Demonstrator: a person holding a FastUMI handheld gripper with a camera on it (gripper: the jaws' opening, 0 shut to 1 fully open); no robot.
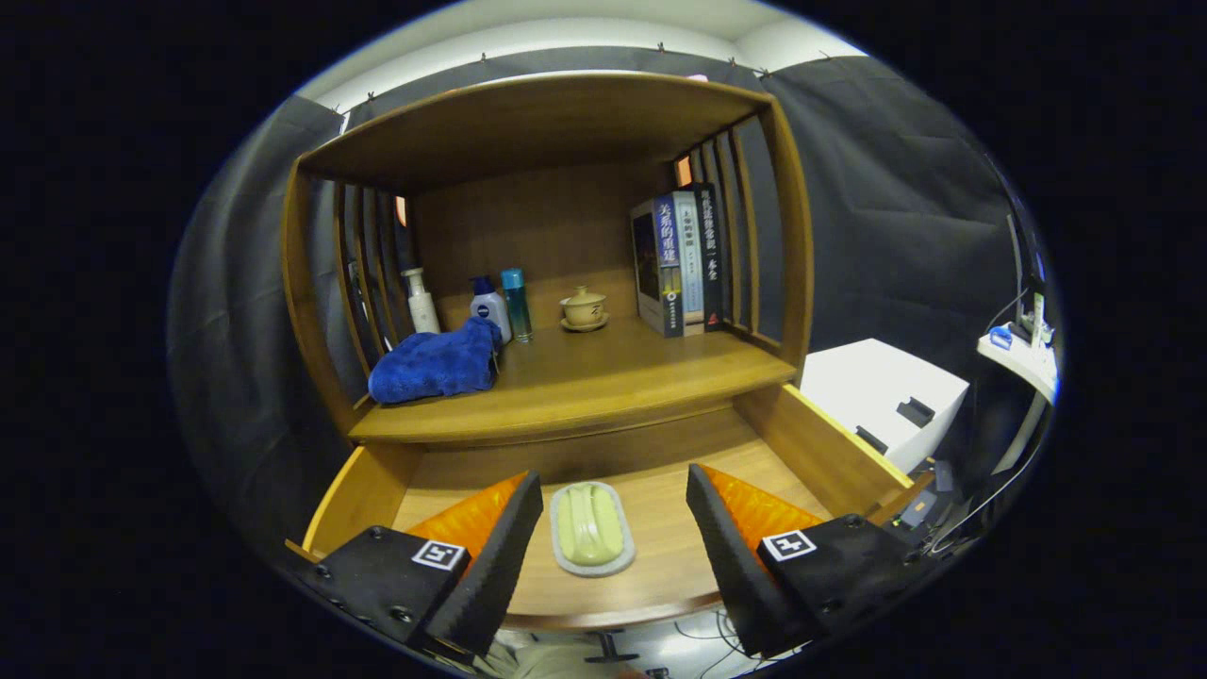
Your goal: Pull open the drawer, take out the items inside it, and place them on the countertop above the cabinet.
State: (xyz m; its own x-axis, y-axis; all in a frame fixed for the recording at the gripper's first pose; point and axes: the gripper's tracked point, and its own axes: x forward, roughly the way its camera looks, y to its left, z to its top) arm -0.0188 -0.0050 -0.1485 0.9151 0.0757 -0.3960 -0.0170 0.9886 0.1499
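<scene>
Gripper [613, 538] spread wide, holding nothing. Between its fingers, an oval, ridged pale-green brush [591, 526] lies flat in the open wooden drawer [830, 453]. Beyond, smooth countertop [603, 372], crumpled blue towel [436, 363].

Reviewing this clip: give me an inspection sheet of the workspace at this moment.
Surface: wooden countertop, bare at its front.
Job's things: drawer pulled open; pale green item lies inside it, between the fingers.
Clutter: blue towel, bottles, lidded cup, books on the countertop.
Grippers: gripper open over the drawer, touching nothing.
Cables: wires right of the cabinet.
Surroundings: white box at right.
</scene>
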